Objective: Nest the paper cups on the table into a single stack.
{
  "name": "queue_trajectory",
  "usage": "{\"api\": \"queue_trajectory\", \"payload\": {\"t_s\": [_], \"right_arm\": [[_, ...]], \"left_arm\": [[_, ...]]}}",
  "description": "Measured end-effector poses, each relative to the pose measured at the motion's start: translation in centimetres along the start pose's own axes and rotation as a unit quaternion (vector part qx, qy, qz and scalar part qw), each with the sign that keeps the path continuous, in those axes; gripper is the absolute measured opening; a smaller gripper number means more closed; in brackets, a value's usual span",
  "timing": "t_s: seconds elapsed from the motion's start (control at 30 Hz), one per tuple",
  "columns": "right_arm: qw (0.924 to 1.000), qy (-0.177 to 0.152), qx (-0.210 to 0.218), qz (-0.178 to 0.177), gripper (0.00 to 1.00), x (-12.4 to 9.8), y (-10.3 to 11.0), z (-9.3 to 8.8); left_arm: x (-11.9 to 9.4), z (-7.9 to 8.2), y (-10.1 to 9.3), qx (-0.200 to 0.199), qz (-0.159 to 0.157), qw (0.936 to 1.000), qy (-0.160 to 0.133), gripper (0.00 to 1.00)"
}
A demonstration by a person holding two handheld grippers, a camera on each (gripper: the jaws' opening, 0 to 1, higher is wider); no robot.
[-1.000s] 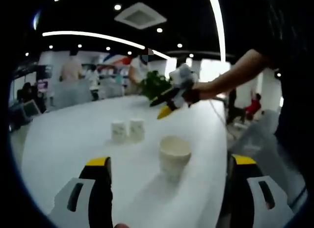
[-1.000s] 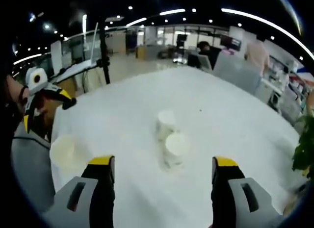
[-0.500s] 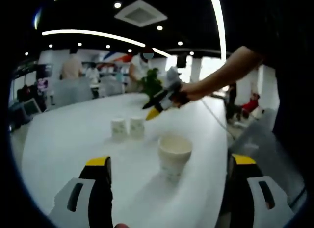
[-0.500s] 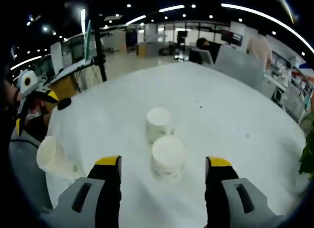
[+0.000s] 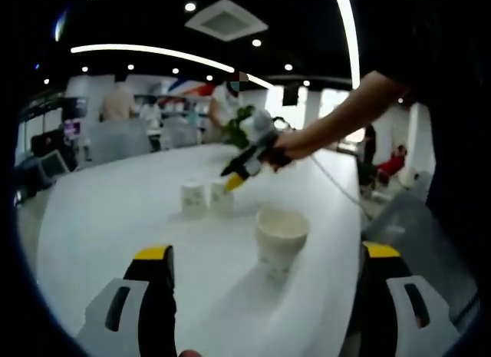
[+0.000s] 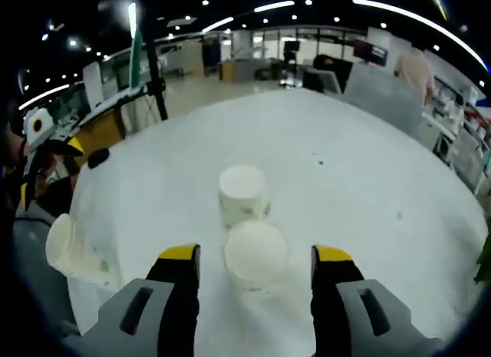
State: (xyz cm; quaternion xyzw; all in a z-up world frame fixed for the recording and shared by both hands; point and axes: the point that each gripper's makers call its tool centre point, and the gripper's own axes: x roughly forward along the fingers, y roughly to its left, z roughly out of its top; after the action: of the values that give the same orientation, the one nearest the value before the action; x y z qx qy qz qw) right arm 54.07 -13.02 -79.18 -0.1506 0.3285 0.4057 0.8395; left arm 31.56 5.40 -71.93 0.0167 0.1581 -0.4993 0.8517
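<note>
Right gripper [image 6: 255,257] is way closer to the action imo: jaws spread wide w/ nothing in them, and the near cup [image 6: 255,253] sits upright dead between the tips, the far cup [image 6: 243,193] just behind it, prob touching. Left gripper [image 5: 264,257] is also open and empty, w/ the third cup [image 5: 281,235] standing mouth-up a bit ahead, right of center on the white table [image 5: 115,211]. So the near cup's vertical axis lines up for a straight close from the right, looks like.
</note>
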Motion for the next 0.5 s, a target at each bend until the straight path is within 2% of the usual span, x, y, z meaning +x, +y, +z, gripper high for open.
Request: {"api": "queue_trajectory", "payload": {"t_s": [0.5], "right_arm": [[0.9997, 0.019, -0.006, 0.01, 0.42, 1.2, 0.0, -0.9]], "left_arm": [[-1.2, 0.9, 1.9, -0.021, 0.032, 0.9991, -0.021, 0.97]]}}
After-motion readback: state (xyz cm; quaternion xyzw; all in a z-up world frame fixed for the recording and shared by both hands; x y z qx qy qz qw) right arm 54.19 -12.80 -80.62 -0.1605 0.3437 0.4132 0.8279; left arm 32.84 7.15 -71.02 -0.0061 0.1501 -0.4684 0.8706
